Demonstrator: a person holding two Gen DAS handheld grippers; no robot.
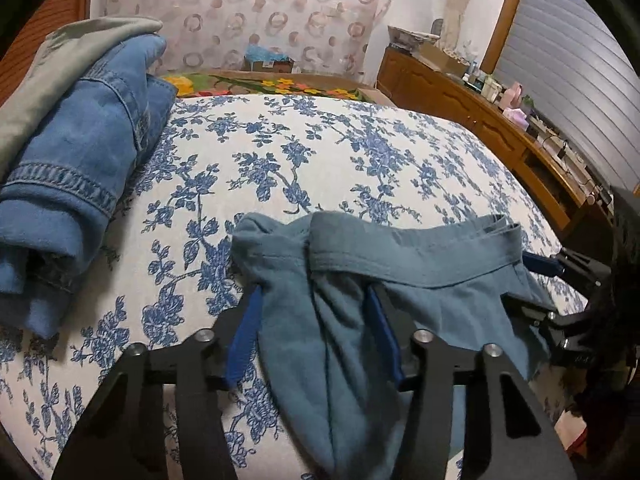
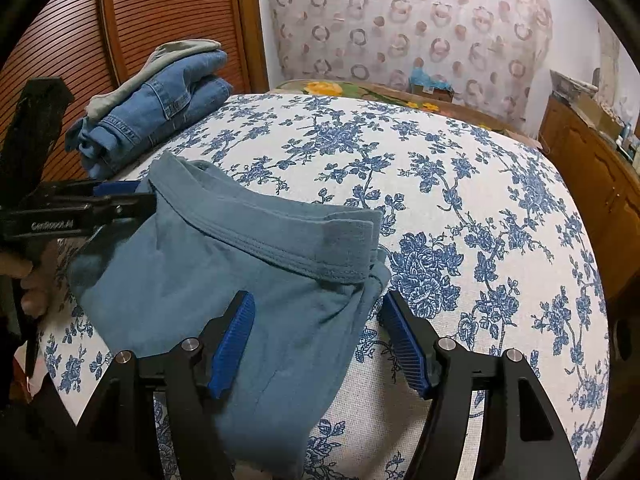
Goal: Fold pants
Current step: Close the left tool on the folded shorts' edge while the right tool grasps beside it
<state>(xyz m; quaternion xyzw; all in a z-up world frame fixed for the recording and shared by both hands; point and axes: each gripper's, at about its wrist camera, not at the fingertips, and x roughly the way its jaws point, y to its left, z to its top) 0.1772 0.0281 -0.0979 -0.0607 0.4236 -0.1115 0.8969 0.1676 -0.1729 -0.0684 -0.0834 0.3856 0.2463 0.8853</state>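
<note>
Grey-blue pants [image 1: 420, 260] [image 2: 192, 280] lie bunched on the blue-flowered bed cover [image 1: 320, 152], waistband towards the far side. My left gripper [image 1: 314, 334] is shut on a gathered fold at the left end of the waist, and cloth fills the gap between its blue pads. From the right wrist view, this left gripper [image 2: 132, 200] bites the waistband corner from the side. My right gripper [image 2: 320, 344] stands open over the pants' right edge. One pad rests on the cloth and the other sits clear of it over the cover. The right gripper [image 1: 528, 288] also shows at the far waist end.
A stack of folded jeans [image 1: 80, 160] [image 2: 160, 108] with a grey-green garment on top sits at the bed's left. A wooden dresser [image 1: 500, 128] crowded with small items runs along the right wall. A louvred wooden door [image 2: 80, 40] stands behind the stack. A hand [image 2: 32, 280] holds the left gripper.
</note>
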